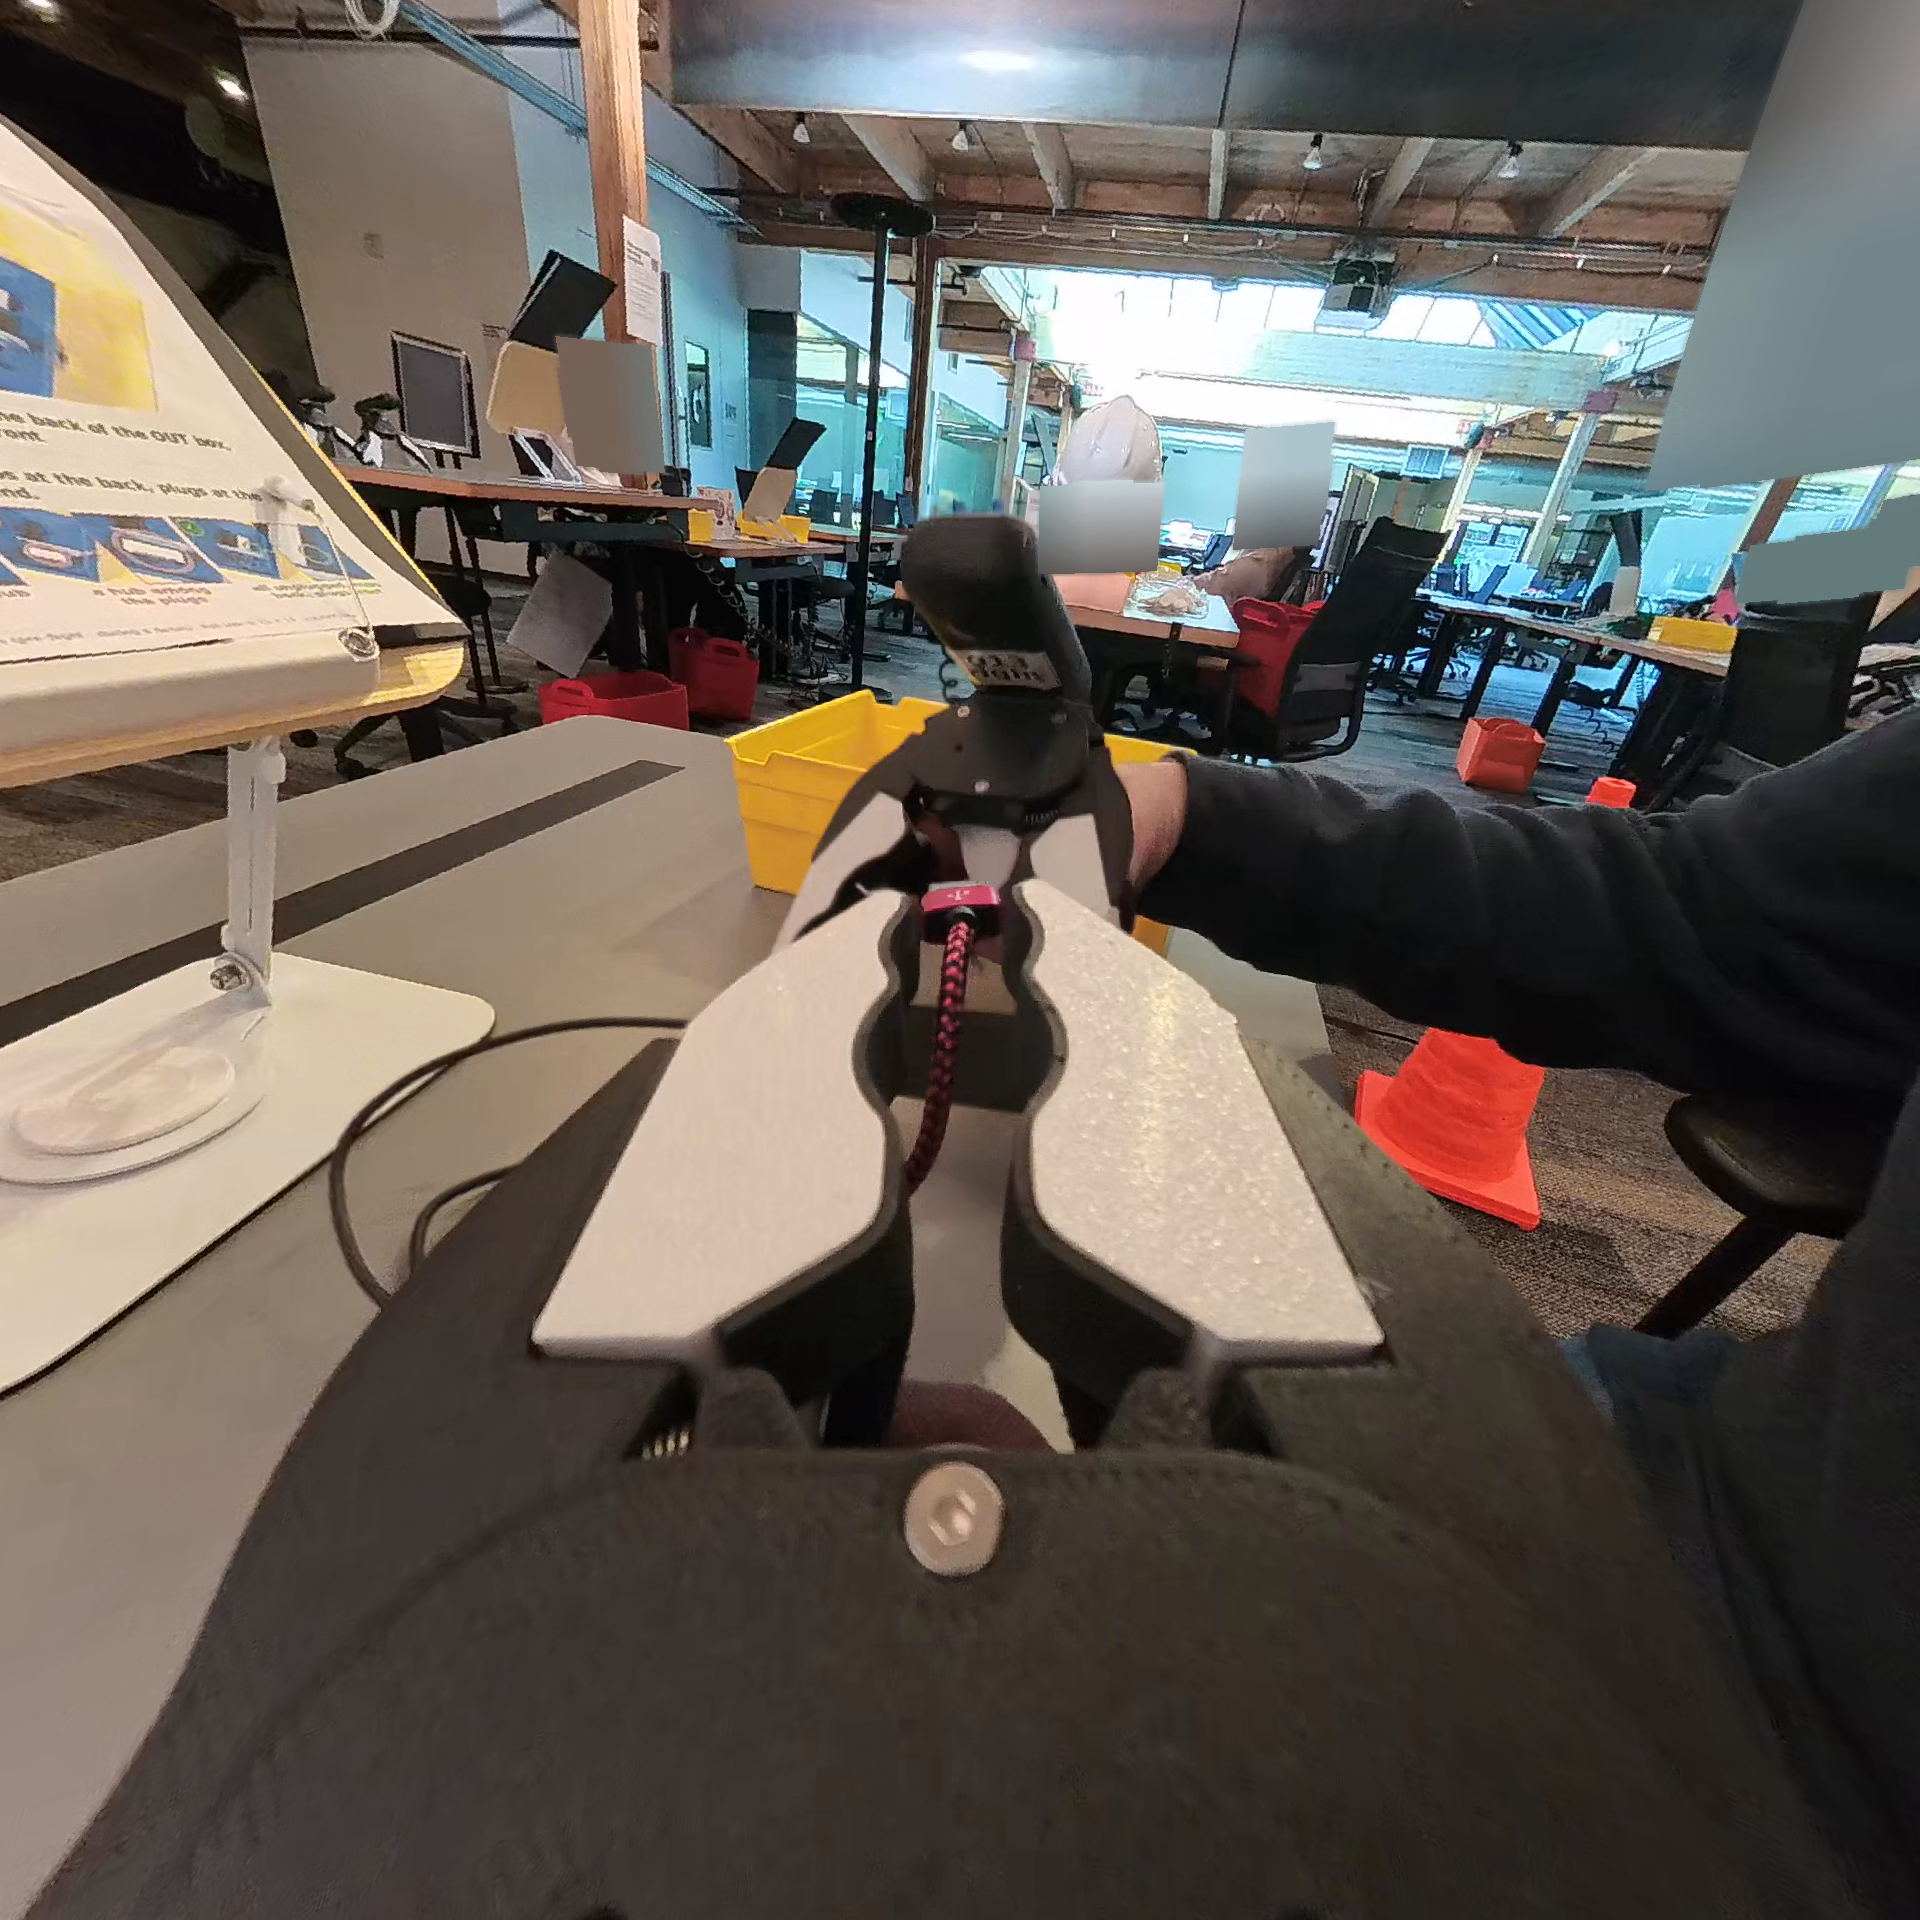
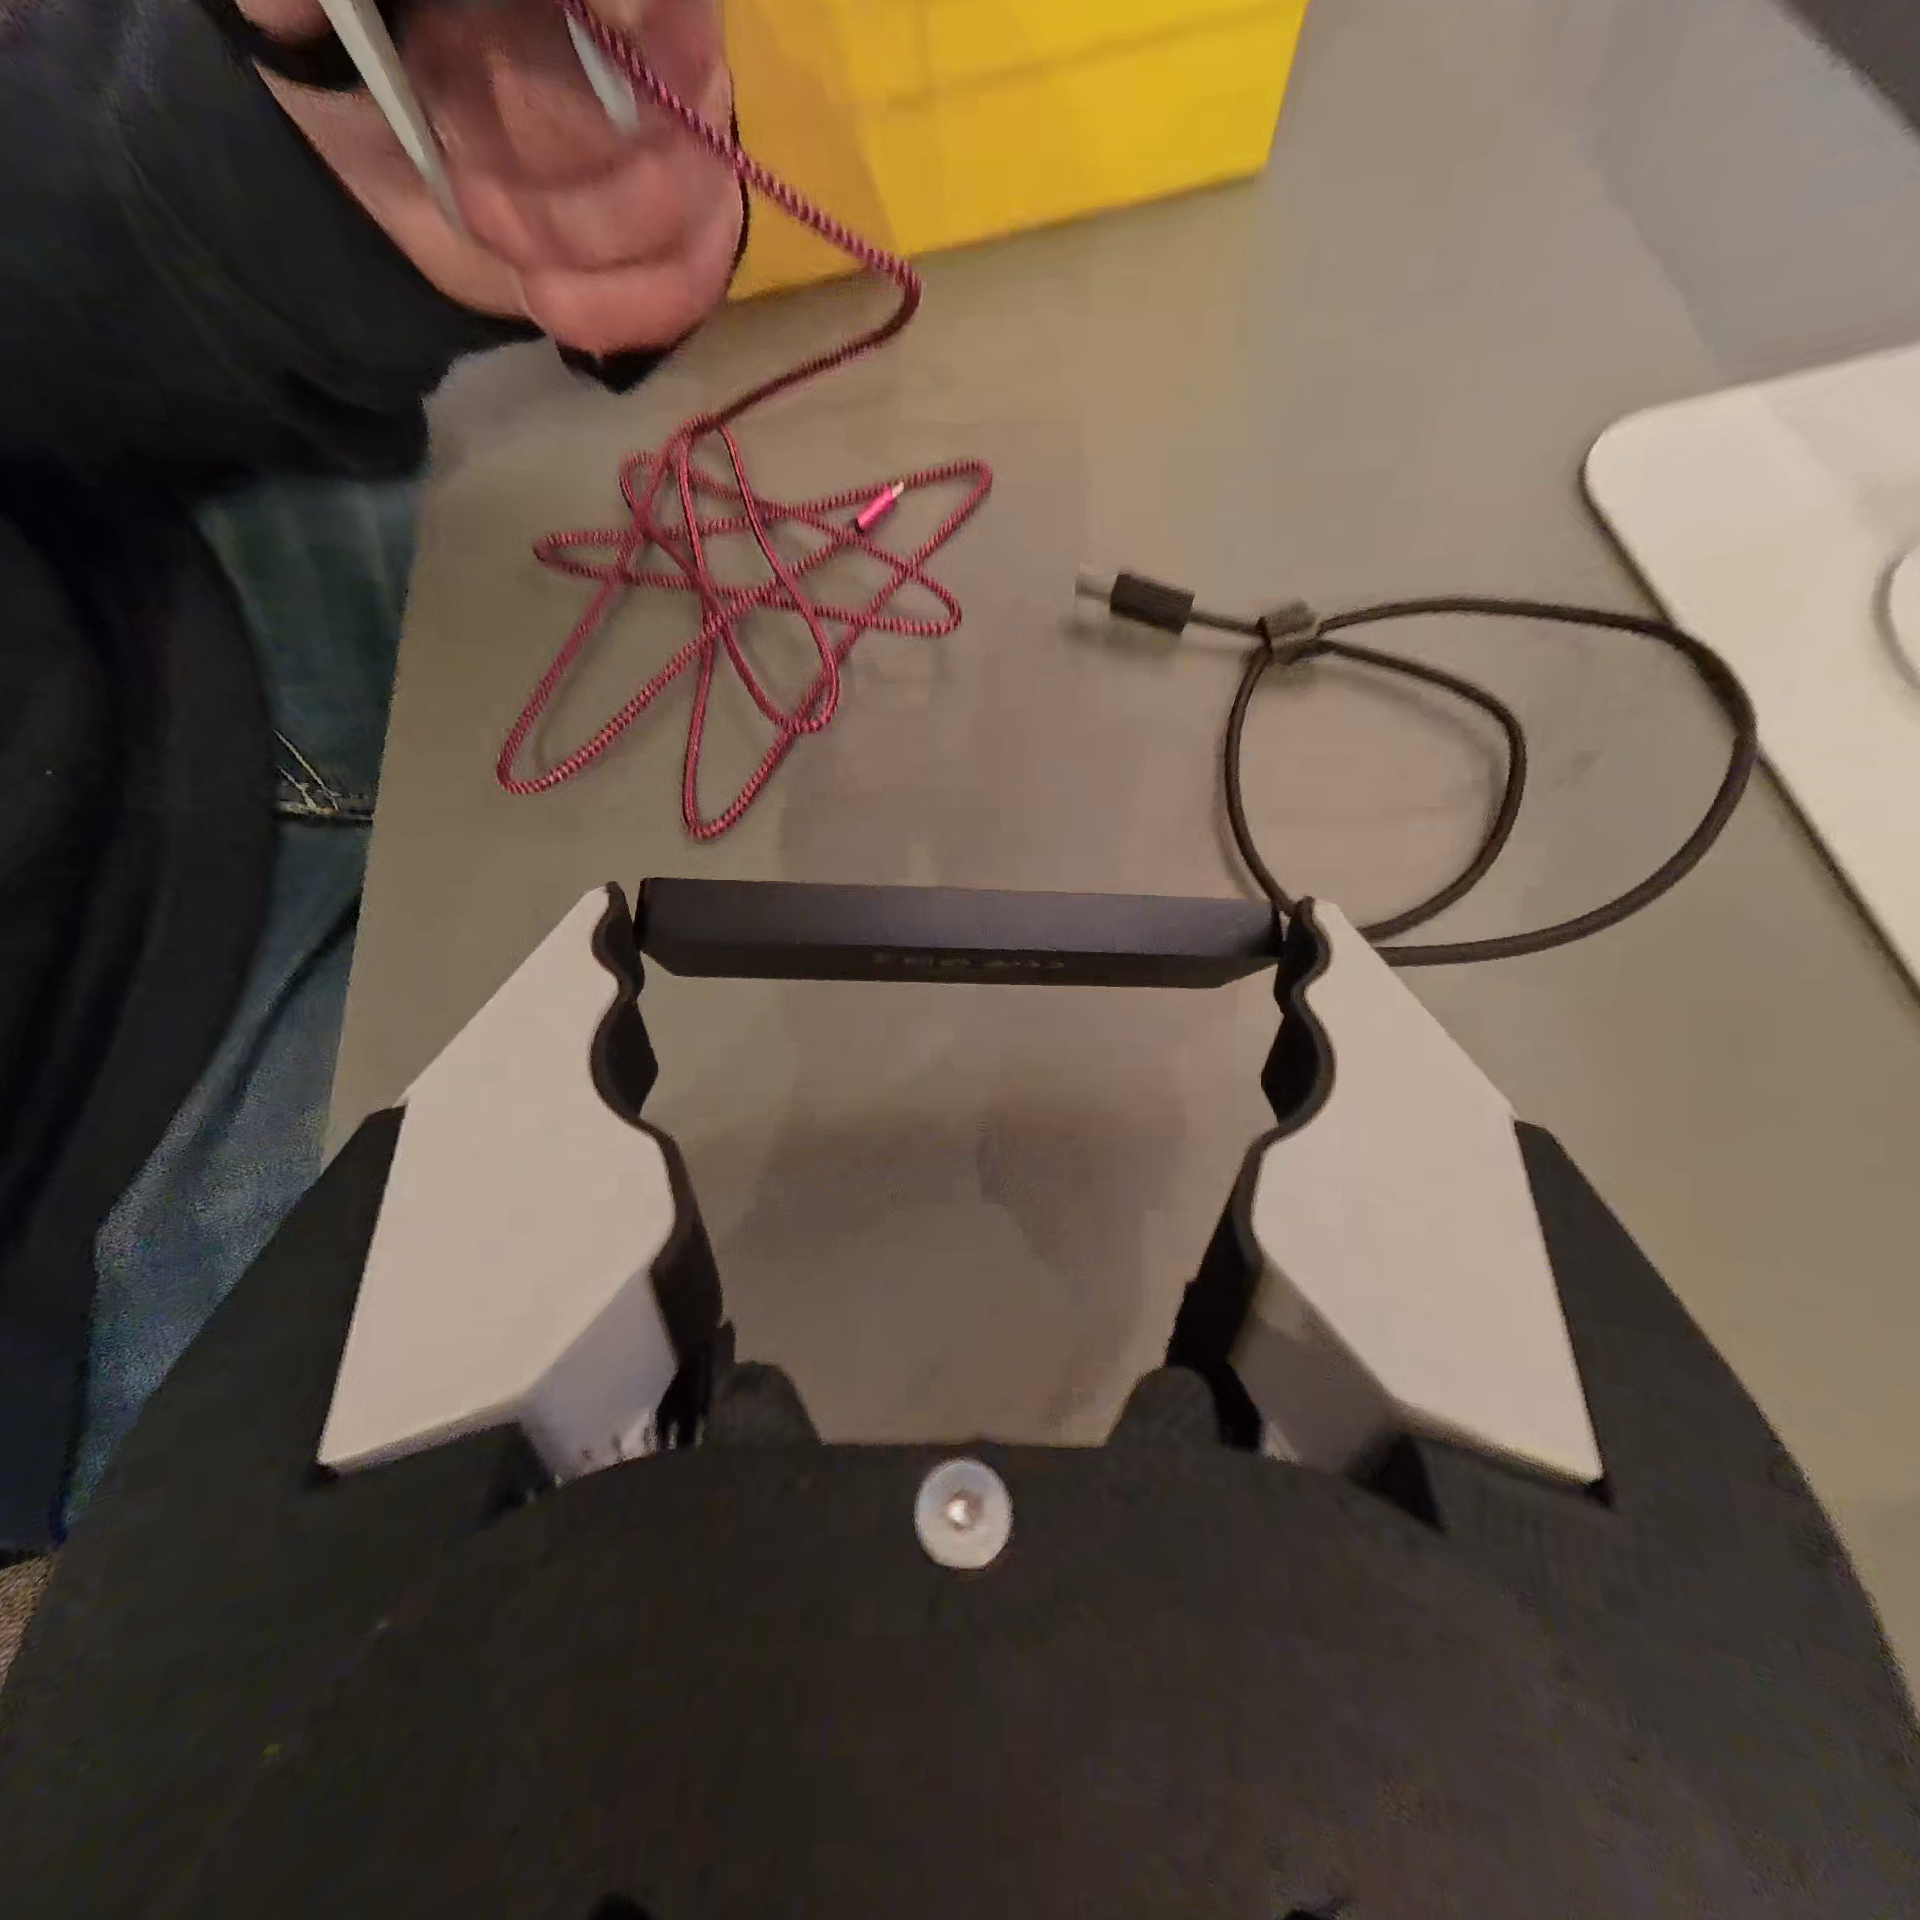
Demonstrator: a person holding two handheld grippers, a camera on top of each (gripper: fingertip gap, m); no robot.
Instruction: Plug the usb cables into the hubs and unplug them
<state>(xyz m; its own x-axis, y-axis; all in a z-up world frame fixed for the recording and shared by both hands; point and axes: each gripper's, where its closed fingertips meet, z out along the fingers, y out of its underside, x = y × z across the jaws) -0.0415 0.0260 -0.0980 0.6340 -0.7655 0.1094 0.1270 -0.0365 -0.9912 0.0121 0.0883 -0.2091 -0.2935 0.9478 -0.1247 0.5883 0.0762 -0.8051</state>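
Note:
My left gripper (image 1: 958, 935) is shut on the magenta plug (image 1: 961, 896) of a pink-and-black braided USB cable (image 1: 940, 1039). The plug points at my right gripper (image 1: 971, 852), which faces it close up. In the right wrist view my right gripper (image 2: 956, 966) is shut on the two ends of a black hub (image 2: 831, 925), held above the grey table (image 2: 1247, 364). The rest of the pink cable (image 2: 748, 603) lies tangled on the table and rises to the blurred left gripper fingers (image 2: 416, 145) at the top left. The hub's ports are hidden.
A black cable (image 2: 1507, 748) with a USB plug (image 2: 1138, 603) loops on the table to the right of the hub. A yellow bin (image 2: 997, 104) stands behind. A white stand base (image 2: 1766, 520) holds an instruction board (image 1: 156, 468). Orange cones (image 1: 1455, 1122) stand on the floor. Some 15 cm of space lies between my two pairs of fingers.

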